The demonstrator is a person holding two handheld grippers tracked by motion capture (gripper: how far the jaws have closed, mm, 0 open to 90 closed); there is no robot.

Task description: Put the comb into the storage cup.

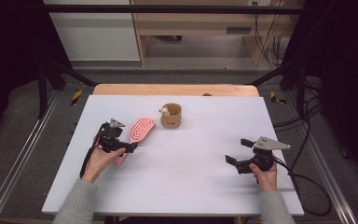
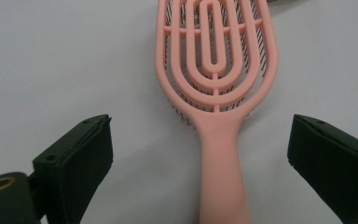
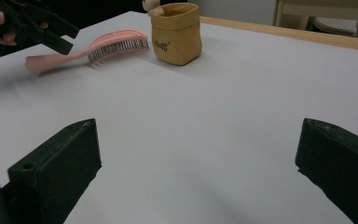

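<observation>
High view: pouch (image 1: 171,116) beside hairbrush (image 1: 141,131)

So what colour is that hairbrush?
The hairbrush is salmon pink with dark bristles; the left gripper view shows it best.

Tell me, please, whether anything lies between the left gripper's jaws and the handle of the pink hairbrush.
Nothing visible does. The left gripper has its jaws open on either side of the hairbrush handle, with bare table in the gaps. The brown pouch stands apart, beyond the brush head.

Hairbrush (image 1: 140,132) on table (image 1: 191,186), left of pouch (image 1: 171,116) — handle betw. left gripper (image 2: 200,154) jaws — right gripper (image 1: 240,155) well apart.
</observation>
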